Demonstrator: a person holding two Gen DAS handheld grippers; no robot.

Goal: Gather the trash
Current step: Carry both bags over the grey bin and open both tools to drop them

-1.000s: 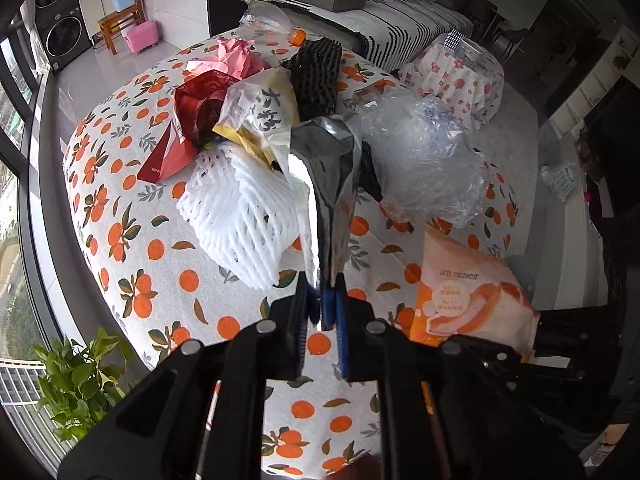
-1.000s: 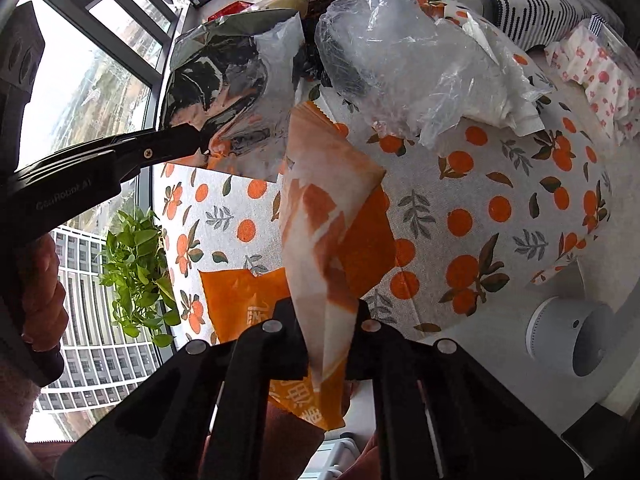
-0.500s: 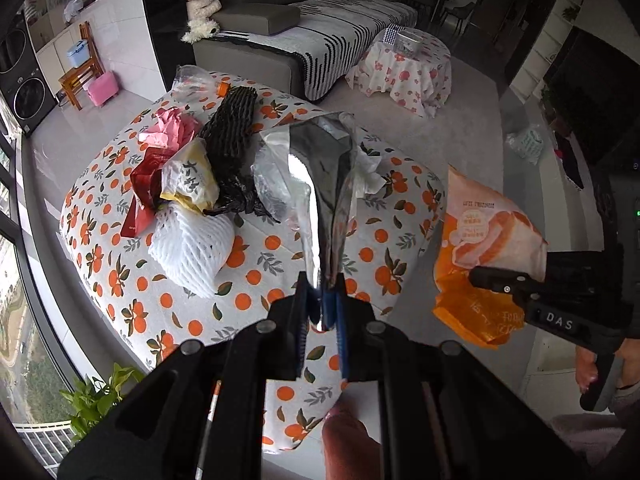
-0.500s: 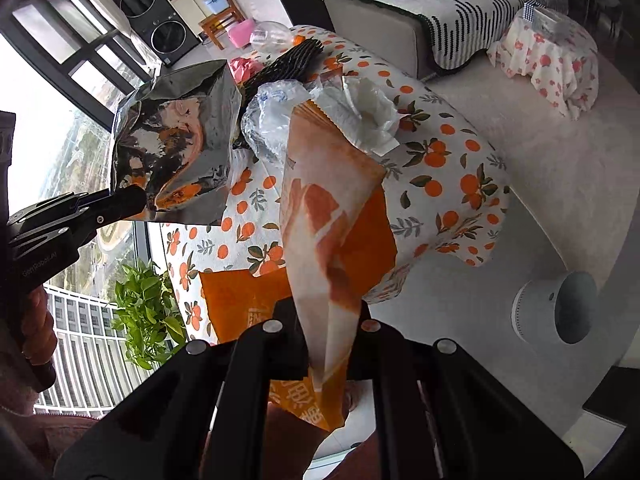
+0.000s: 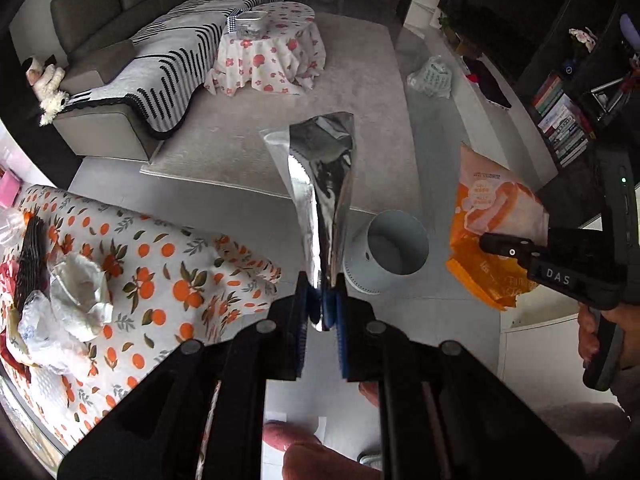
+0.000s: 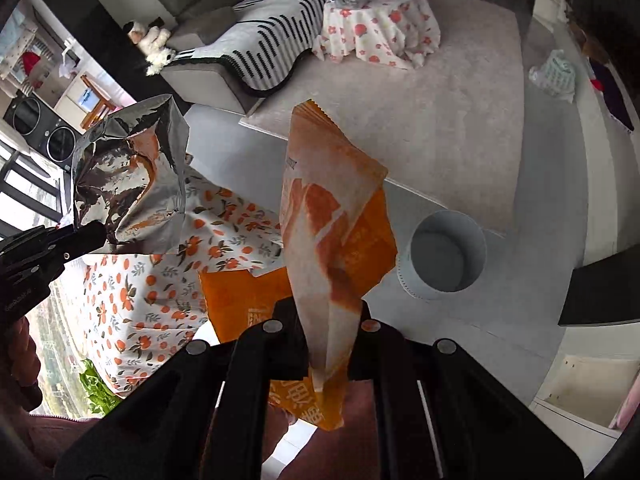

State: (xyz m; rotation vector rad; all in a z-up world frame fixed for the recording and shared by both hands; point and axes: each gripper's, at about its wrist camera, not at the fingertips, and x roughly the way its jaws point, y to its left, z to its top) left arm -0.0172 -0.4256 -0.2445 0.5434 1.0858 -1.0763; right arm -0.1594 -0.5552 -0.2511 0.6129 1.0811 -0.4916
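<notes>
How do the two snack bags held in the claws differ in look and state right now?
The silver foil bag is plain, mirror-like metal; the orange snack bag is matte, printed with orange and pale panels and text. The silver foil bag's top gapes open, while the orange snack bag's serrated top edge looks closed. The left claw holds the foil one, the right claw the orange one. Both are pinched at the lower edge, off the table, near the white bin.

Shiny silver bag, orange-and-white wrapper, pale grey bin; beside the bin, white tablecloth with oranges print.
</notes>
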